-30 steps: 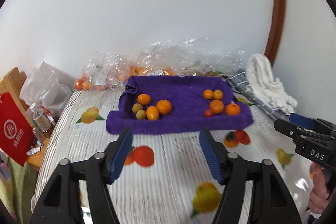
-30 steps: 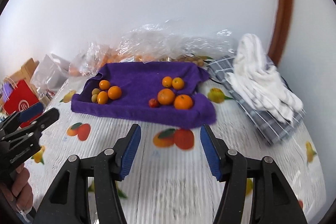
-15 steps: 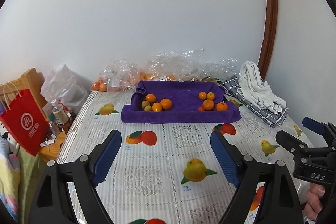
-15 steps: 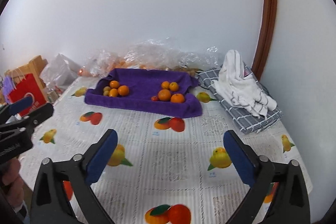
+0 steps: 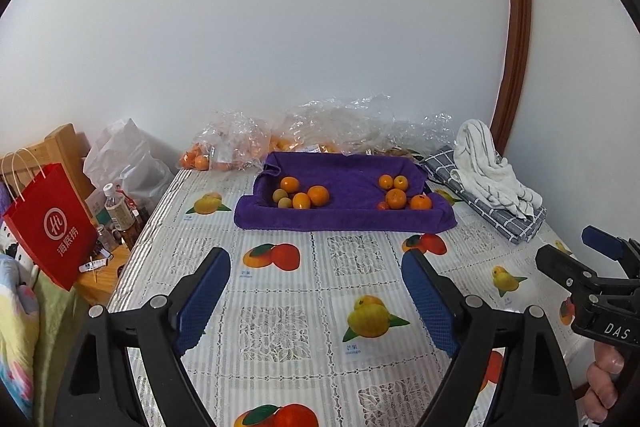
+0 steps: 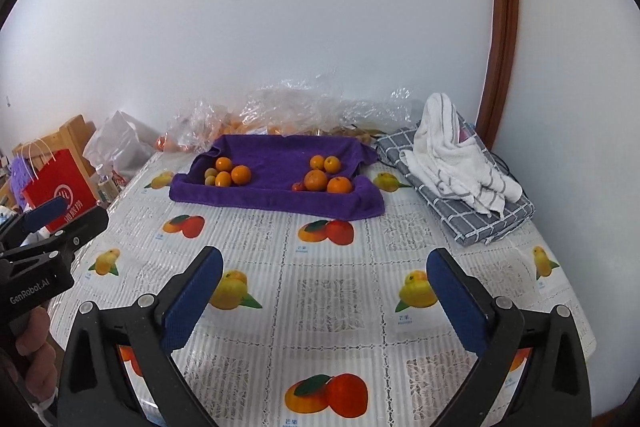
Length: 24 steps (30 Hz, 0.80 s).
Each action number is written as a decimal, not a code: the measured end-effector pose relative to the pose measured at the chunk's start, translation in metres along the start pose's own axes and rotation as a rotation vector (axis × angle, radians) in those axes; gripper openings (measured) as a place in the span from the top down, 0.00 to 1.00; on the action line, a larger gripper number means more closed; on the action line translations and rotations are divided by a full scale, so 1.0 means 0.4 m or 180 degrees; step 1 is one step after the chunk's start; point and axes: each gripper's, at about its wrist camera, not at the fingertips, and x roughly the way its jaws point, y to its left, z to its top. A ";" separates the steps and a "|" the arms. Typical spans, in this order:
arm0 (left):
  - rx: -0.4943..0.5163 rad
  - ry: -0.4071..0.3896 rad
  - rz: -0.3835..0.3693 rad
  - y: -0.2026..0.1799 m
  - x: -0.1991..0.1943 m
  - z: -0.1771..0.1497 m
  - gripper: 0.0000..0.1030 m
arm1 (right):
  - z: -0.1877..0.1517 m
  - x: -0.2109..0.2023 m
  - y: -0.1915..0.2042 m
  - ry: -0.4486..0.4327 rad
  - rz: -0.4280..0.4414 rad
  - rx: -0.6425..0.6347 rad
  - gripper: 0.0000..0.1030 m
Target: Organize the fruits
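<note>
Nearest, the left gripper and right gripper hover with fingers spread wide, holding nothing, above the fruit-print tablecloth. Bare cloth stretches between them and the purple towel, whose front edge lies well apart from both. On it sit two fruit clusters: left group and right group. Behind, crumpled plastic bags meet the wall.

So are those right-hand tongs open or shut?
Open. The right tongs show blue pads spread wide apart, with only the fruit-print tablecloth between them.
</note>
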 end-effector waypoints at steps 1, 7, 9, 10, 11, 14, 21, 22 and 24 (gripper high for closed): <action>-0.0002 -0.0002 0.0002 0.001 -0.002 0.000 0.16 | 0.001 -0.003 -0.001 -0.0002 0.0007 0.0018 0.02; 0.0034 -0.0032 0.0004 -0.001 -0.015 0.005 0.15 | 0.000 -0.011 -0.007 -0.0023 0.0047 0.0065 0.02; 0.0040 -0.0037 0.0012 -0.003 -0.018 0.007 0.15 | -0.001 -0.014 -0.006 -0.0033 0.0054 0.0065 0.02; 0.0043 -0.0042 0.0013 -0.004 -0.020 0.008 0.15 | -0.001 -0.016 -0.006 -0.0037 0.0050 0.0064 0.02; 0.0046 -0.0046 0.0011 -0.005 -0.021 0.009 0.15 | -0.001 -0.017 -0.006 -0.0039 0.0046 0.0061 0.02; 0.0050 -0.0063 0.0022 -0.007 -0.025 0.010 0.15 | 0.000 -0.018 -0.005 -0.0040 0.0043 0.0050 0.02; 0.0054 -0.0052 0.0017 -0.009 -0.024 0.011 0.15 | 0.001 -0.019 -0.003 -0.0045 0.0038 0.0047 0.02; 0.0054 -0.0053 0.0013 -0.009 -0.024 0.011 0.15 | 0.001 -0.019 -0.004 -0.0045 0.0041 0.0046 0.02; 0.0050 -0.0058 0.0014 -0.009 -0.024 0.010 0.15 | 0.001 -0.019 -0.003 -0.0048 0.0046 0.0045 0.02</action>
